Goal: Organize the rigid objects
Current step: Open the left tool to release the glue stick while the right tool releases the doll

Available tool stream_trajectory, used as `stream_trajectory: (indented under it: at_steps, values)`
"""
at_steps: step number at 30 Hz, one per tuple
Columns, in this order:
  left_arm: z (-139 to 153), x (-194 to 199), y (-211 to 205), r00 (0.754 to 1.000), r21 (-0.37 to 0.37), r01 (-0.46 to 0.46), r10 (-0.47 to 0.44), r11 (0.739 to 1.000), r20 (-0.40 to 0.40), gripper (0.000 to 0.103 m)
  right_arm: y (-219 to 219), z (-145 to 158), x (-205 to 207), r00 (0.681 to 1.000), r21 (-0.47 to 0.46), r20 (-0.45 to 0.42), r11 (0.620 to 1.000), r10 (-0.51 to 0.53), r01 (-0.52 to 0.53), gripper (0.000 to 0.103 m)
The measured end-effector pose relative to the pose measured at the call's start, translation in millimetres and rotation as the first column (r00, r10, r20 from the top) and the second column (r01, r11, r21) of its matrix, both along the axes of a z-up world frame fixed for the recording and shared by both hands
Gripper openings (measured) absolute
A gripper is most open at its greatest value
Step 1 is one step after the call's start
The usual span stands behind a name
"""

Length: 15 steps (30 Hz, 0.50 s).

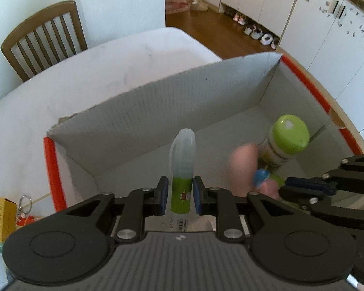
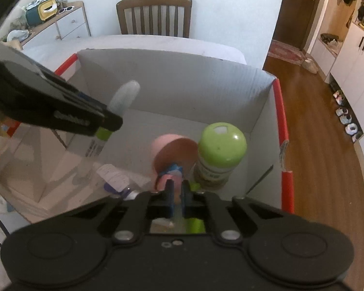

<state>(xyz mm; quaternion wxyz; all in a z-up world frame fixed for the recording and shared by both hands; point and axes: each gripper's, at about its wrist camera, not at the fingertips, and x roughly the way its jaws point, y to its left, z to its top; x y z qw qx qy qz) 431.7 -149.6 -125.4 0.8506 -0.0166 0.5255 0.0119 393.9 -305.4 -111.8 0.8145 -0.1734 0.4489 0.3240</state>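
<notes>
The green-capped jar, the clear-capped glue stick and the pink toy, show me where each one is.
Green-capped jar (image 2: 221, 143): right wrist view, on its green cap.
Glue stick (image 1: 181, 195): left wrist view, on its green label.
Pink toy (image 2: 173, 151): right wrist view, on its round pink face.

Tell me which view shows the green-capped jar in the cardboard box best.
The right wrist view: the green-capped jar stands sharp and almost whole, upright near the cardboard box corner. The left wrist view shows it blurred and tilted, its lower part hidden.
</notes>
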Motion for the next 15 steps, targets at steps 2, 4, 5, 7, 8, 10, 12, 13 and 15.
stream_trajectory:
  at_steps: [2,4,5,7,8,10,12,13,15]
  values:
    - [-4.6,3.4,-0.7,1.000,0.003,0.002,-0.002,1.000,-0.016,0.021,-3.0,-0.4,2.3,1.000,0.014,-0.018,1.000,-0.005,0.005,0.007]
    - [-9.2,7.2,-1.5,0.999,0.007,0.000,0.000,1.000,-0.038,0.021,-7.6,-0.4,5.2,0.999,0.034,-0.039,0.999,-0.010,0.012,0.012]
    - [-11.1,10.3,-0.1,0.999,0.008,0.001,-0.001,1.000,-0.047,0.021,-9.8,-0.1,6.6,0.999,0.044,-0.049,0.999,-0.015,0.017,0.014]
    - [-15.7,15.1,0.4,0.997,0.002,-0.003,0.003,1.000,-0.074,0.021,-13.1,-0.1,8.1,0.998,0.056,-0.062,0.998,-0.017,0.021,0.017]
    - [-18.1,16.9,0.9,0.996,-0.002,-0.006,0.006,1.000,-0.089,0.021,-14.4,0.1,8.4,0.998,0.059,-0.065,0.998,-0.018,0.022,0.018]
    - [-22.5,18.5,3.0,0.994,-0.005,-0.009,0.009,1.000,-0.110,0.021,-16.7,0.4,8.8,0.997,0.066,-0.075,0.997,-0.020,0.025,0.020]
    - [-24.3,19.1,1.7,0.993,-0.012,-0.002,0.000,1.000,-0.122,0.021,-17.8,0.3,9.1,0.996,0.070,-0.083,0.997,-0.018,0.024,0.021]
    - [-25.1,18.7,1.6,0.992,-0.010,0.000,-0.001,1.000,-0.127,0.021,-18.2,-0.1,9.5,0.996,0.070,-0.088,0.997,-0.020,0.026,0.021]
    - [-24.6,18.7,-0.3,0.991,-0.005,0.001,-0.002,1.000,-0.132,0.021,-19.2,-1.1,9.4,0.995,0.074,-0.097,0.997,-0.030,0.037,0.024]
